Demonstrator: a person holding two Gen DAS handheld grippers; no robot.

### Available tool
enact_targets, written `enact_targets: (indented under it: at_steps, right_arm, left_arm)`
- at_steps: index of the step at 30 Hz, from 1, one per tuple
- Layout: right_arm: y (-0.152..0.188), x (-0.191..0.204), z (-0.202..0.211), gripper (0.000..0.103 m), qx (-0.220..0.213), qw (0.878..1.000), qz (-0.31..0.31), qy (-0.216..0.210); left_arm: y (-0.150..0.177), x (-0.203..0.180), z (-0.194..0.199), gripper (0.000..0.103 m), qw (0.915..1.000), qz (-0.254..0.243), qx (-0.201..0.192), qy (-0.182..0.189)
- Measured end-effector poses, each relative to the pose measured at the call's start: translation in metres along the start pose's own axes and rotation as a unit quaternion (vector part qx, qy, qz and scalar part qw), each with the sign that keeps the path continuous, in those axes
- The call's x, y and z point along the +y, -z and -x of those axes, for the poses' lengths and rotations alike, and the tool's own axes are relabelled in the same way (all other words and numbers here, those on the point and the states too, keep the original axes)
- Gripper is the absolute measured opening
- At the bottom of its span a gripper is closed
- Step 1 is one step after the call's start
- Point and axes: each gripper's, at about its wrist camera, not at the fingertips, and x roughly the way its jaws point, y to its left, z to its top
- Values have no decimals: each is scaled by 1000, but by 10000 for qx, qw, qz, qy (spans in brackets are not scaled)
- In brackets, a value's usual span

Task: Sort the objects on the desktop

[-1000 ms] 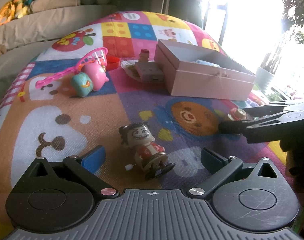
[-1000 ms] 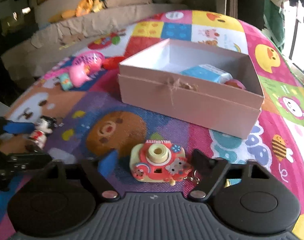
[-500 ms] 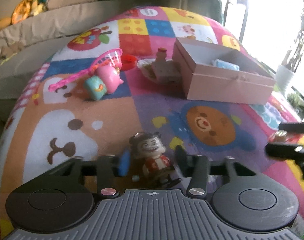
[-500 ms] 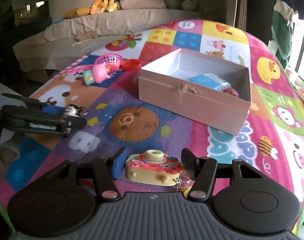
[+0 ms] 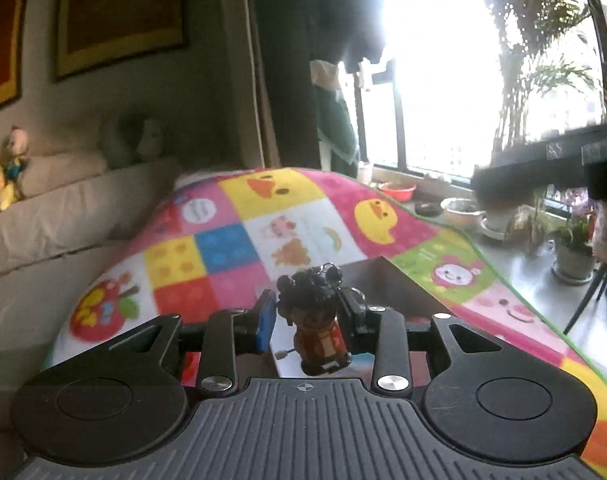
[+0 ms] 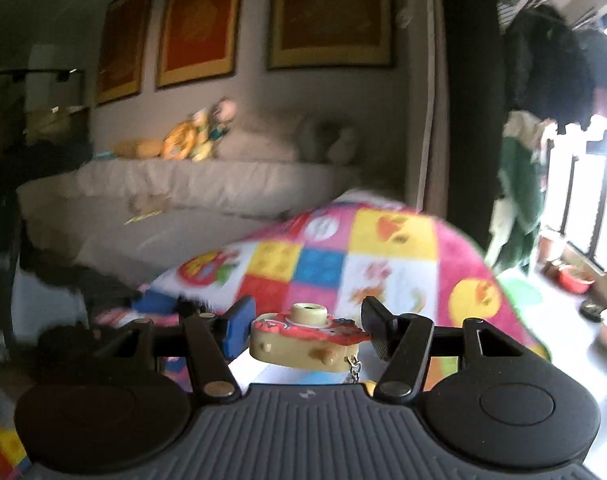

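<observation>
In the left wrist view my left gripper [image 5: 309, 316] is shut on a small wind-up figure [image 5: 315, 326] with dark hair and a red body, lifted above the colourful play mat [image 5: 287, 216]. A corner of the pink box [image 5: 387, 280] shows just behind the figure. The right gripper's black finger [image 5: 551, 166] crosses the upper right of that view. In the right wrist view my right gripper [image 6: 307, 326] is shut on a red and cream toy camera [image 6: 307, 336] with a keychain hanging under it, raised over the mat [image 6: 359, 248].
A beige sofa [image 6: 207, 192] with stuffed toys [image 6: 195, 136] runs along the wall behind the mat. Framed pictures [image 6: 331, 12] hang above it. Potted plants [image 5: 571, 248] and bowls [image 5: 461, 208] stand by the bright window at the right.
Both grippers have risen from the mat with their toys, and both views now tilt up to the sofa and window. The left jaws closed on the wind-up figure, the right on the camera.
</observation>
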Motion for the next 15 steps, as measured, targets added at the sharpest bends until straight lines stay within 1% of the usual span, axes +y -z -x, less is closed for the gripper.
enact_targets:
  at_steps: [2,4,6,8,11,13,14,15]
  right_arm:
    - [-11,-13,-19,59,5,9999,-128,54]
    - [-16,-26,-45,59,116,9995,-299,37]
    - [-16,-37,-78,59,279,9985,-474,64]
    - [-10,-45,-112,59,487,9969,-614,105]
    - [6,-53,-161,59,855,9920,-929,36]
    - [17,-55,-187,59,1003,9895,-1037,82]
    - [22,-54,-198,59,1068,9890,-1018,139]
    - [28,-54,-208,59,1154,9883,-980,176]
  left_arm:
    - [-3,3,-29,37,9998,104,130,111]
    - [-3,5,-56,37,9993,208,215,221]
    - [0,5,-79,37,9990,206,277,268]
    - [8,8,-101,37,9984,249,419,283]
    - [23,14,-115,39,9964,414,647,371]
    - [31,20,-112,51,9957,480,663,423]
    - [34,23,-107,59,9956,519,652,432]
    - [37,27,-101,64,9954,561,643,430]
